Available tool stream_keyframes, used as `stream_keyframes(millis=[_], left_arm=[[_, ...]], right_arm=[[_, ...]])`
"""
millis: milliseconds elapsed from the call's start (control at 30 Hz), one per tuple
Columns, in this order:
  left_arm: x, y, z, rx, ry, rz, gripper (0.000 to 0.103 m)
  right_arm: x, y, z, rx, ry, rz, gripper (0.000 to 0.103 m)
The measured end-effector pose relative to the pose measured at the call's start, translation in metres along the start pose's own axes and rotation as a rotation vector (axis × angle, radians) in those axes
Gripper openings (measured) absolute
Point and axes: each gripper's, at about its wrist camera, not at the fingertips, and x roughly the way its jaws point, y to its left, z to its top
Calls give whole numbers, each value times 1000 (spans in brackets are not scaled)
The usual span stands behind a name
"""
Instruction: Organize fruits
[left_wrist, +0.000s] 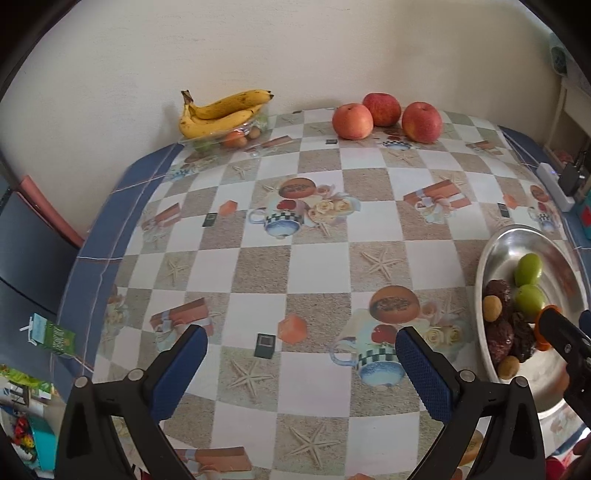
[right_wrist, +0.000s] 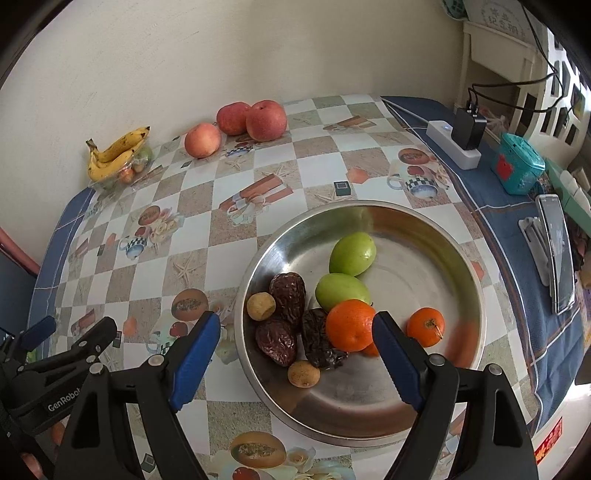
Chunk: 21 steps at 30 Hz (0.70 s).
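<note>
Checkered tablecloth (right_wrist: 229, 177) hosting a half-done sort: both grippers, left gripper (left_wrist: 301, 354) and right gripper (right_wrist: 295, 343), hovering with jaws apart and empty over the steel bowl (right_wrist: 436, 236) holding jujubes, oranges, seemingly longans; apples (right_wrist: 255, 120) and bananas (right_wrist: 116, 153) awaiting

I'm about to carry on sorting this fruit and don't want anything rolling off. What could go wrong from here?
1. The three apples sit loose near the table's far edge by the wall; a nudge could set them rolling.
2. The bananas lie piled on top of a small clear tray at the corner and may slip off if it is bumped.
3. The metal bowl holds round fruit such as the oranges; the open right tool hovering over them could knock them about.
</note>
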Motion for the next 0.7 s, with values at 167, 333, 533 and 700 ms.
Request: stream_keyframes(millis=[167, 333, 533, 700], left_arm=[[2, 2, -1, -9, 21, -14, 103], [4, 4, -1, -30, 42, -31, 103], [5, 7, -1, -48, 53, -43, 103], [8, 7, -1, -49, 74, -39, 103]], right_arm=[[1, 1, 0, -3, 5, 0, 85], [1, 0, -1, 5, 7, 1, 85], [3, 0, -1, 2, 13, 2, 85], [3, 1, -2, 1, 15, 2, 85]])
